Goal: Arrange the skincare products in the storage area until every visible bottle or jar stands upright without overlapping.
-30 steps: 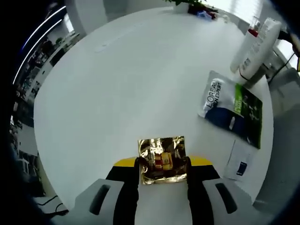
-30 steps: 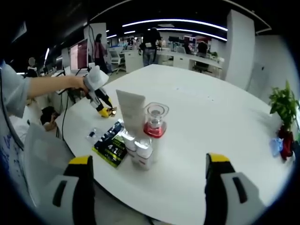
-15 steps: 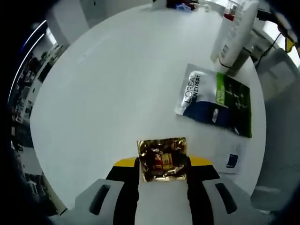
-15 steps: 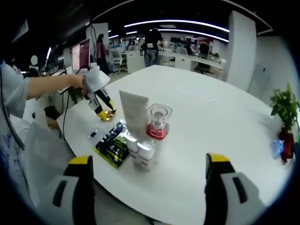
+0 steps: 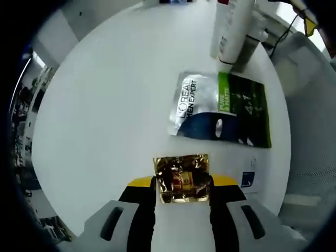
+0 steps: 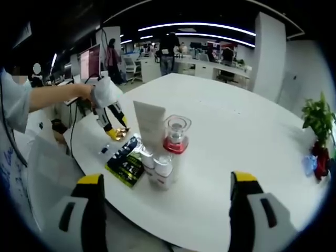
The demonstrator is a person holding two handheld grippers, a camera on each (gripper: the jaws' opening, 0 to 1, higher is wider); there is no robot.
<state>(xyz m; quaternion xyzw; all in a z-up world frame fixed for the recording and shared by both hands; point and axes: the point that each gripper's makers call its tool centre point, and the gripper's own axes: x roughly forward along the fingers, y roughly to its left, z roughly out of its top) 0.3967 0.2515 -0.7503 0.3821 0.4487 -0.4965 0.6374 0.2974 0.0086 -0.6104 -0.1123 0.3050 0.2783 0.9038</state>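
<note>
Gold sachet (image 5: 182,178) clamped between left gripper (image 5: 182,185) fingers, now carried nearer the flat sachet (image 5: 220,111) at 1 o'clock over the worktop (image 5: 110,105); placement looks next. Right gripper (image 6: 164,202) fingers apart, idle.

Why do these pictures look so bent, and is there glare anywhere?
Both views come through fisheye lenses, so straight lines bow. In the left gripper view the white table curves like a dome, and the gold foil packet in the left gripper throws bright glints. In the right gripper view the ceiling light strips arc overhead, and the distant office is soft and small.
</note>
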